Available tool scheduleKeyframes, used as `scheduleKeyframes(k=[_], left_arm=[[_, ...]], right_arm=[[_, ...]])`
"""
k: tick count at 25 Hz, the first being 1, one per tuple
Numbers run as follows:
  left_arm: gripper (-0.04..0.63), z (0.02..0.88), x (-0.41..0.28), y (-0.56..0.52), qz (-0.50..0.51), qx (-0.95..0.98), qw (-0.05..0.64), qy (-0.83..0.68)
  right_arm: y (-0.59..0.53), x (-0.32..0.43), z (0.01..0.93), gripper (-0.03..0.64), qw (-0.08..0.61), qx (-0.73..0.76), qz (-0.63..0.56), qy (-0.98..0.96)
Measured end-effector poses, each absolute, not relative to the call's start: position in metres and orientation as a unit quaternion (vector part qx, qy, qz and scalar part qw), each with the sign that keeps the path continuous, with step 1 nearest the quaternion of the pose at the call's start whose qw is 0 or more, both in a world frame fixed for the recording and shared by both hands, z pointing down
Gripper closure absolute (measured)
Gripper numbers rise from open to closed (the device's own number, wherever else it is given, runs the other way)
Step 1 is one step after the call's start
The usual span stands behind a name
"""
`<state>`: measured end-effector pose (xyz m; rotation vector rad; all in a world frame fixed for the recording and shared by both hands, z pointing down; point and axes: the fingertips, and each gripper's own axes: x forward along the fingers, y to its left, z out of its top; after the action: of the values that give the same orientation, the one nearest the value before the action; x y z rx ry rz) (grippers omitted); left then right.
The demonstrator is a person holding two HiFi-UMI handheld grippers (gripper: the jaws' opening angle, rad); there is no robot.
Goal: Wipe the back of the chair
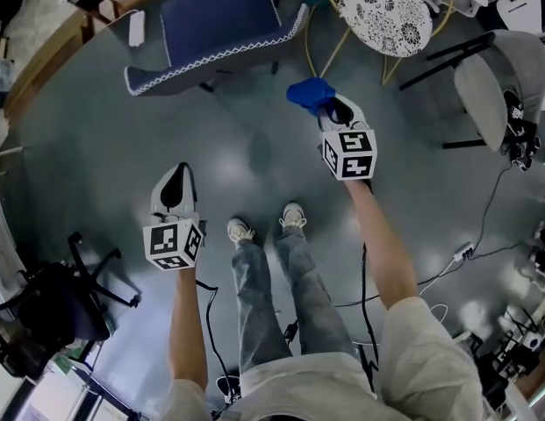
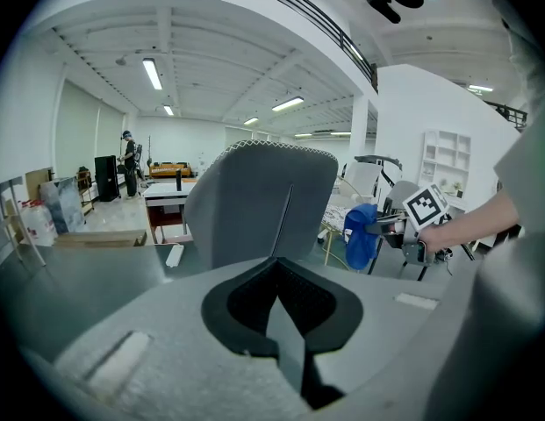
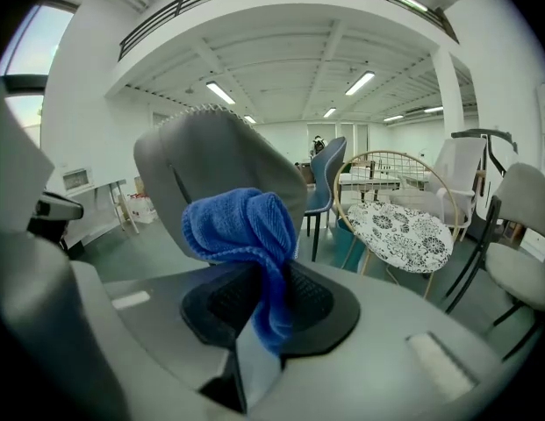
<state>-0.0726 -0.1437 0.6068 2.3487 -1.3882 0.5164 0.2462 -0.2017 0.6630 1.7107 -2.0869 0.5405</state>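
A grey-blue upholstered chair (image 1: 221, 26) with white trim stands ahead of me; its grey back (image 2: 261, 204) fills the middle of the left gripper view and also shows in the right gripper view as the chair back (image 3: 202, 174). My right gripper (image 1: 328, 112) is shut on a blue cloth (image 3: 246, 235), held out in front of the chair and apart from it; the cloth (image 1: 309, 93) bunches at the jaw tips. My left gripper (image 1: 174, 187) is shut with nothing in it, lower and to the left, pointed at the chair.
A round patterned seat on a gold wire frame (image 1: 381, 10) stands right of the chair. A pale chair (image 1: 487, 95) is at far right, a black office chair (image 1: 53, 310) at lower left. Cables (image 1: 448, 266) trail on the grey floor. My feet (image 1: 268, 226) stand between the grippers.
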Motion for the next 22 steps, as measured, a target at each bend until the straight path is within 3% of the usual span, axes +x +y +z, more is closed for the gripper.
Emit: scheduleKeyframes(k=[9, 22], left_arm=[[0.592, 0.597, -0.091, -0.133, 0.166, 0.828, 0.183, -0.503], [0.592, 0.558, -0.114, -0.127, 0.141, 0.823, 0.178, -0.521]], right_arm=[[-0.151, 0.218, 0.61, 0.546, 0.156, 0.613, 0.15, -0.76], [-0.102, 0.18, 0.568, 0.548, 0.167, 0.601, 0.141, -0.769]])
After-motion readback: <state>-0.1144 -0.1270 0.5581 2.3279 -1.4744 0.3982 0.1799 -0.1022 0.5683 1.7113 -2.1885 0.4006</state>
